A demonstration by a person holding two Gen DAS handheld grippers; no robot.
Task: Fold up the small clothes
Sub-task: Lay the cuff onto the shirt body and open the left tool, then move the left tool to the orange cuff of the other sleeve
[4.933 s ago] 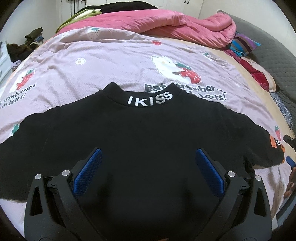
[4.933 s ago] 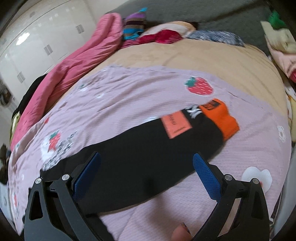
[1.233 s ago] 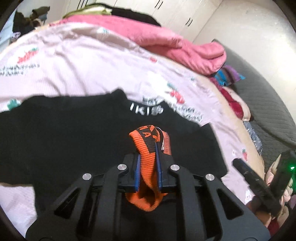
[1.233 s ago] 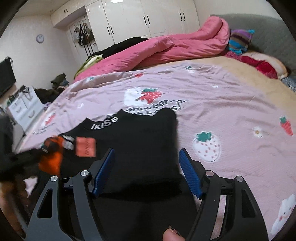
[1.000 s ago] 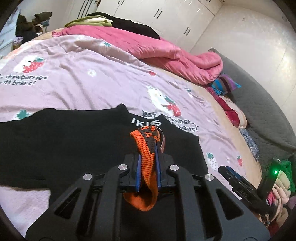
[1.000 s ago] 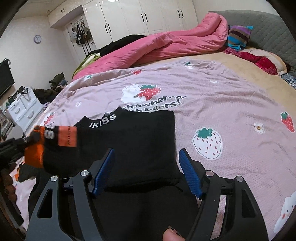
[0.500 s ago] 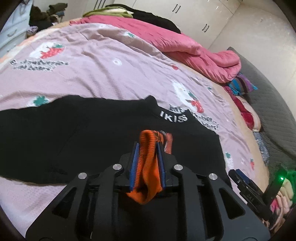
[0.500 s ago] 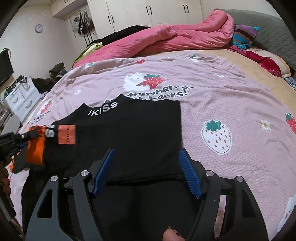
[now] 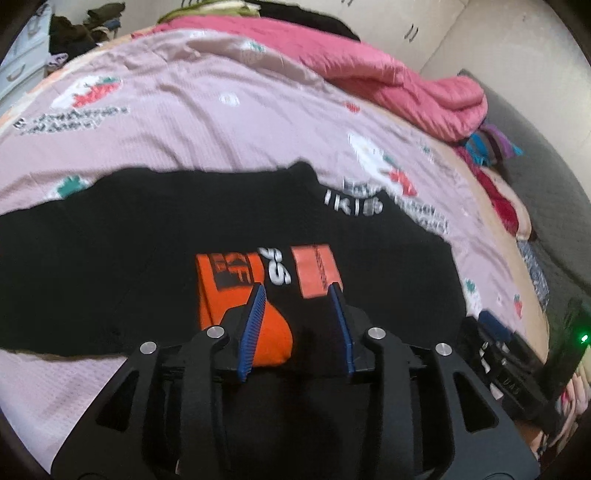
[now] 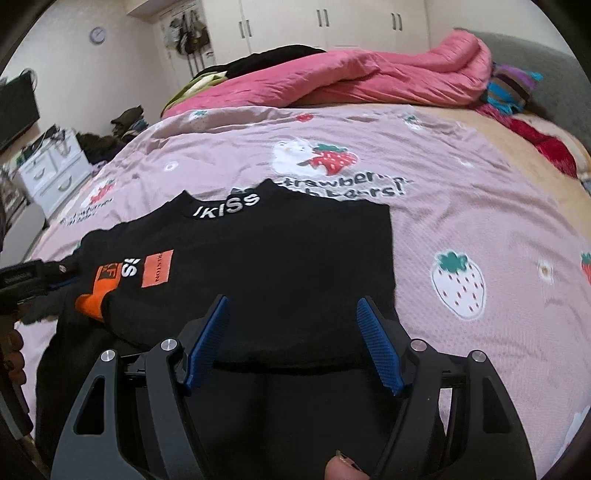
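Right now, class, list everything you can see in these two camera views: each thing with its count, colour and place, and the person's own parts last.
Sweater: one, black, flat on the bed, one sleeve folded across its body.
Sleeve cuff: one, orange, lying on the sweater.
Bedsheet: one, pink with strawberry prints, under the sweater.
Quilt: one, pink, bunched at the far end of the bed.
Wardrobe: one, white, behind the bed.
Wall clock: one, far wall.
Drawer unit: one, white, beside the bed.
Left gripper: black with blue pads, open above the cuff.
Right gripper: same colours, open over the sweater.
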